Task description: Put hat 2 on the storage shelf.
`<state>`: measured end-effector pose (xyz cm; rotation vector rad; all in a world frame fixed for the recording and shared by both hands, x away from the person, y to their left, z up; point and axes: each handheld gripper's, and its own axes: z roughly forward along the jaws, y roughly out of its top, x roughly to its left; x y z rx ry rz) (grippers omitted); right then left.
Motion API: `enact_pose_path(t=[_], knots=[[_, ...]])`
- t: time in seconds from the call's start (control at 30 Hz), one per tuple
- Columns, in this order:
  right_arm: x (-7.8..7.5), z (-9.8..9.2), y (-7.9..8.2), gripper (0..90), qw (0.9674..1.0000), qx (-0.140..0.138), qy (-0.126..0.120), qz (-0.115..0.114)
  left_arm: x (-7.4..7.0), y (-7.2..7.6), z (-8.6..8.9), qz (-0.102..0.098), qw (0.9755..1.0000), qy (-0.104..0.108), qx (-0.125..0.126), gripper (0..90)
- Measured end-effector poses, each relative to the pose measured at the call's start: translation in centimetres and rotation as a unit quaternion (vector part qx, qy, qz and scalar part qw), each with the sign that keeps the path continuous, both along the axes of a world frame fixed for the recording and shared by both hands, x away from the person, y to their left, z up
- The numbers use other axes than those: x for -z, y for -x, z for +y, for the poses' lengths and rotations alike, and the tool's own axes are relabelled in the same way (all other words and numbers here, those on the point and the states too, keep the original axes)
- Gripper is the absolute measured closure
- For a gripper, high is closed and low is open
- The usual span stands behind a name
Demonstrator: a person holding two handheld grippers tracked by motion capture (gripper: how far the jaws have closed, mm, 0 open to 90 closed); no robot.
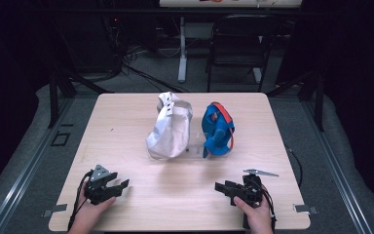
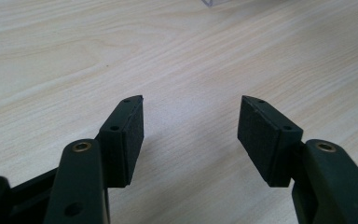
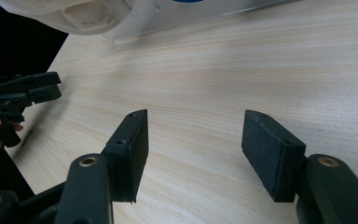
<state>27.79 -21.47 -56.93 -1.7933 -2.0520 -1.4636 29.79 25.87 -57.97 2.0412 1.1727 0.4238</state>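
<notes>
Both the left gripper (image 1: 119, 185) and right gripper (image 1: 220, 187) are resting released and empty on the table (image 1: 126, 126), near its front edge, well apart from the white cap (image 1: 169, 127) and blue cap (image 1: 218, 130).

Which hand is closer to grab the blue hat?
Probably the right. The right gripper sits open on the same side as the blue cap; the left gripper, also open, is nearer the white cap.

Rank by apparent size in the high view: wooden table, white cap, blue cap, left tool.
1. Light wooden table
2. White fabric cap
3. Blue cap with orange trim
4. Left black tool, smallest despite sitting nearest the camera.
</notes>
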Motion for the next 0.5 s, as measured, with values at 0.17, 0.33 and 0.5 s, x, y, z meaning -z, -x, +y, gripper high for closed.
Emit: enact_pose_path(t=[0.17,0.33,0.5], knots=[[0.0,-0.1,0.0,41.2,1.0000,-0.002,0.005,0.001,0.1,0.0,-0.2,-0.003,1.0000,0.001,0.000,41.4],[0.0,-0.2,0.0,41.3,0.9999,0.005,-0.009,0.003,-0.4,0.2,-0.5,0.004,0.9997,0.015,-0.017,41.4],[0.1,-1.2,-0.2,41.3,0.9953,0.010,-0.092,0.026,-1.2,0.5,-2.4,-0.001,0.9990,0.041,0.016,41.4]])
